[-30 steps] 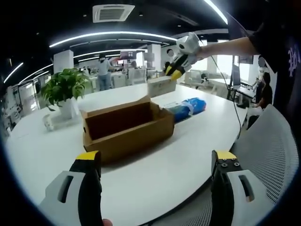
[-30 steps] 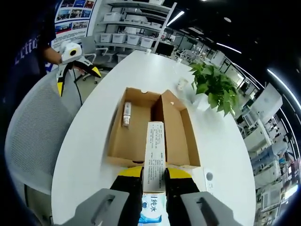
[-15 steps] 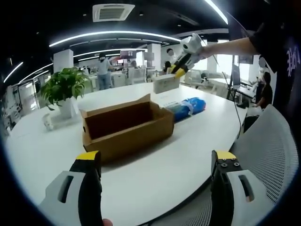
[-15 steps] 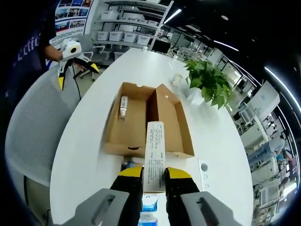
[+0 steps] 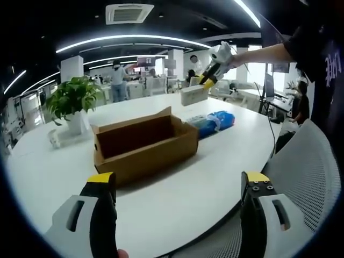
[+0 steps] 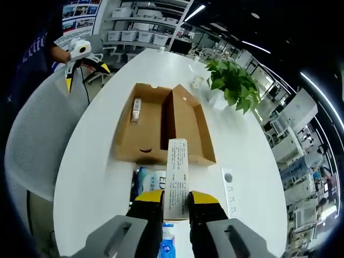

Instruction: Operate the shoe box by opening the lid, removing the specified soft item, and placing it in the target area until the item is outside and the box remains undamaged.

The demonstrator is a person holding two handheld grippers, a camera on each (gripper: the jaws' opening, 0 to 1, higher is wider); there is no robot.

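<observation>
Right gripper [image 6: 175, 200] clamped on white carton [image 6: 176, 177], held above table [image 6: 97, 161], past shoe box's near end. Shoe box [image 6: 161, 126] open, small bottle-like item [image 6: 136, 109] inside, label unreadable. Blue packs [image 6: 148, 180] beside box. Left gripper [image 5: 177, 185] jaws wide, nothing between.

Both grippers [image 5: 177, 193] [image 6: 176, 201] are showing grey bodies and black jaws with yellow tips — screws dotting one jaw; the person's dark sleeve [image 5: 306, 45] is bearing pale lettering.
</observation>
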